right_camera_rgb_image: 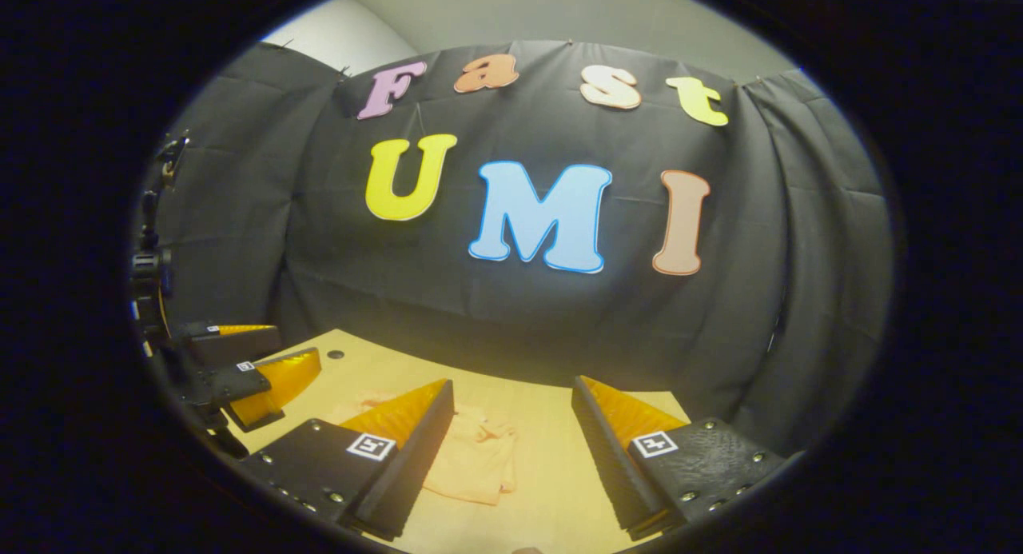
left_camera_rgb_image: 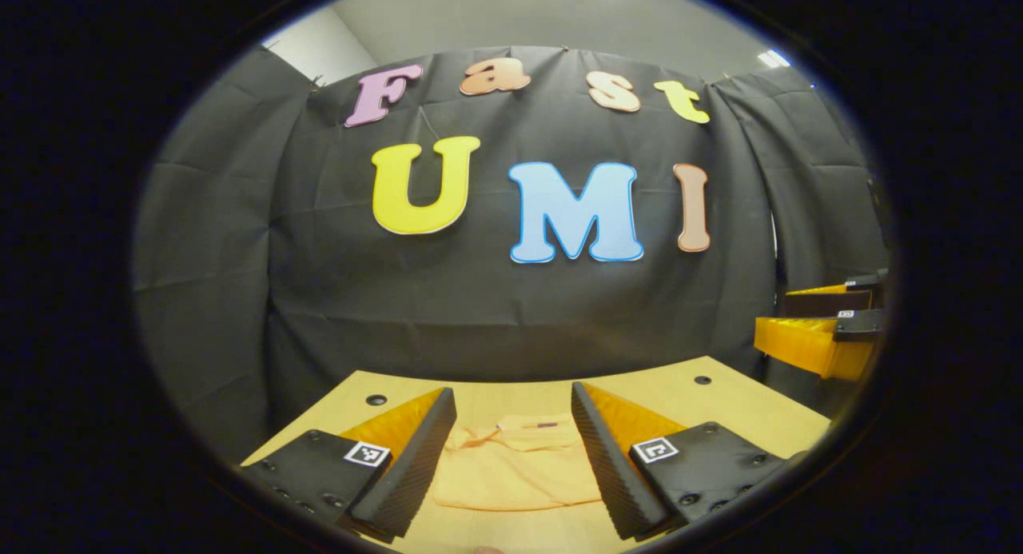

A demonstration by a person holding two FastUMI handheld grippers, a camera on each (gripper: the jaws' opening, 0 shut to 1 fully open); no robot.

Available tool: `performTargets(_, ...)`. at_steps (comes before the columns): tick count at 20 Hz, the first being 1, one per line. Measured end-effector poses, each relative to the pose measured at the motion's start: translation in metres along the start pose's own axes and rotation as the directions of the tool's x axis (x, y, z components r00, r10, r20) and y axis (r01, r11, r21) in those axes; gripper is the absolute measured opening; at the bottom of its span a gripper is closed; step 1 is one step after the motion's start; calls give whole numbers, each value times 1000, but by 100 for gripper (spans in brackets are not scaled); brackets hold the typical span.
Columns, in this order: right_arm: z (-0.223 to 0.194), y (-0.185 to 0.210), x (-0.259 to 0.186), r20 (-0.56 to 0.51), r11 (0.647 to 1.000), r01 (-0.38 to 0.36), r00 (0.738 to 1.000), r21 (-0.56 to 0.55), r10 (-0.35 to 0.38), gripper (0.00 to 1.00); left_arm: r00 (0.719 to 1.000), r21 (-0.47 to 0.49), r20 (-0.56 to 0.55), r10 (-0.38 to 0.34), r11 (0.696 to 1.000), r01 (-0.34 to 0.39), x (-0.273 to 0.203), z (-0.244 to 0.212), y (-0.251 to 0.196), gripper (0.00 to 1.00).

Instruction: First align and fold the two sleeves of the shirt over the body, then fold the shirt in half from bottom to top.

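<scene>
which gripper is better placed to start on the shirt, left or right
Left, probably. The shirt lies centred between the left gripper jaws, which stand open; in the right gripper view it sits off toward one side.

Shirt (left_camera_rgb_image: 515, 466): pale peach-orange, plain, with a small dark mark at the collar. Table (left_camera_rgb_image: 719, 402): light yellowish wood with small dark round holes near its far corners. Booth wall cloth: black. Ceiling: grey-white.

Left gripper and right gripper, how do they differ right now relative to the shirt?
The left gripper frames the shirt centrally between its fingers; the right gripper sees the shirt off toward one finger. Both are open, above the table, holding nothing.
</scene>
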State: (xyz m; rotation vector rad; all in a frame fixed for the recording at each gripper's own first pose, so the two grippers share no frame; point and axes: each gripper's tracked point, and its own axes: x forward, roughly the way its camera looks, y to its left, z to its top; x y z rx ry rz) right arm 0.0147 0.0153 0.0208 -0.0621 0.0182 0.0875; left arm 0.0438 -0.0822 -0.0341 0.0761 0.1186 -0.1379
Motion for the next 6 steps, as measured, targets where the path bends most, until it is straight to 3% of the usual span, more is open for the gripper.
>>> performTargets(6, 2, -6, -8, 3, 998, 60, 998, 33, -60, 92, 999, 18, 15, -42, 999, 42, -1, 8, -6, 94)
